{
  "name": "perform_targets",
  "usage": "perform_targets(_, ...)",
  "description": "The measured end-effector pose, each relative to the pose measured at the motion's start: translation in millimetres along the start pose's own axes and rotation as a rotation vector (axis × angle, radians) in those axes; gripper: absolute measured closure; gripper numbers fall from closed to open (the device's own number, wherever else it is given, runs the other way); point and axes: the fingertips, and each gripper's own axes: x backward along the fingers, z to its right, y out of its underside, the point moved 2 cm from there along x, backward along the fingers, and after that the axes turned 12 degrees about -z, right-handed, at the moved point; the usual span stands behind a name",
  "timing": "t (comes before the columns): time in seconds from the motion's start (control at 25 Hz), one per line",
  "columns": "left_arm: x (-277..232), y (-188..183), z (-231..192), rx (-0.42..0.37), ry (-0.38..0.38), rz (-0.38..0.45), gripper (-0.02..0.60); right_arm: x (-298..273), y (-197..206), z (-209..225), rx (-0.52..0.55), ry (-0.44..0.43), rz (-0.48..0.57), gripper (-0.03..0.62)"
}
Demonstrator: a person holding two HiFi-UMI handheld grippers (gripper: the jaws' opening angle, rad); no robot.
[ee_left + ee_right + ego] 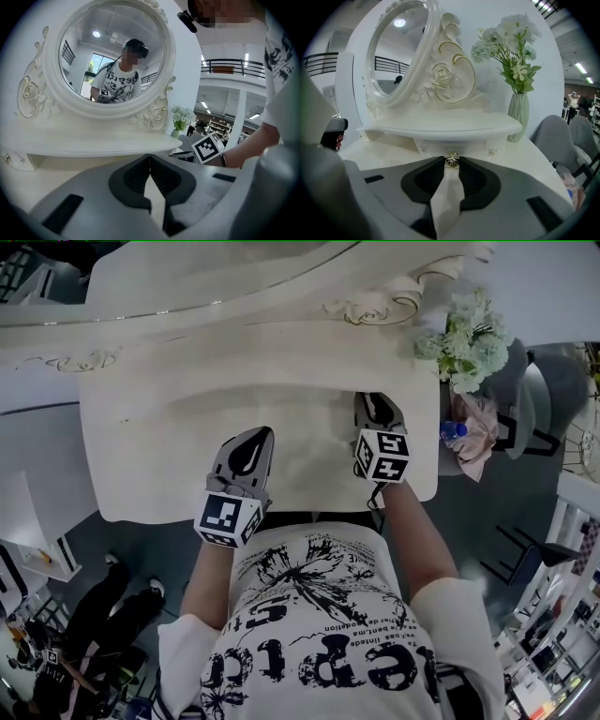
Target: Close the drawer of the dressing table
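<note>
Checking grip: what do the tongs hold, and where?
Right tongs pinch the small gold rose-shaped drawer knob by its sides, at their tips; left tongs shut, empty.

Cream drawer (461, 148) with gold rose knob (451, 160), under the dressing table's (520, 159) shelf (440, 127); how far shut is unclear.

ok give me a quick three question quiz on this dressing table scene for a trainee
1. True or false: the left gripper is open.
2. What sits between the tips of the right gripper? a) comb b) knob c) ring
3. In the head view, on which side of the table do the flowers stand?
Key: 1 false, it is shut and empty. 2 b. 3 the right, also the person's own right.
</note>
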Motion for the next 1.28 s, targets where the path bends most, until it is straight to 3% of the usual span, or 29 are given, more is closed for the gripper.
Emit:
perform_targets(0.36,6,0,2,-0.001,-0.002,0.004,0.563,8,5,-3,-0.003,0.094,-0.018,0.474)
perform_targets(0.68,20,-20,18,-0.041,-0.005,0.052,0.563,60,3,-22,0.013,0.031,0.007,0.484)
perform_targets(0.76,26,-27,24,-0.054,-0.014,0.069,0.563,80,-6,-26,0.022,0.013,0.042,0.541)
perform_targets(0.88,36,-39,33,-0.079,-0.031,0.086,0.563,115,-24,-34,0.059,0.004,0.13,0.569)
perform_targets(1.0,44,-61,42,-0.1,-0.04,0.141,0.563,147,-52,-37,0.106,0.0,0.241,0.576)
perform_targets(1.16,57,-83,57,-0.148,-0.037,0.194,0.563,181,-80,-49,0.15,-0.093,0.339,0.577)
perform_targets(1.28,67,-90,64,-0.162,-0.041,0.224,0.563,200,-92,-54,0.174,-0.117,0.403,0.577)
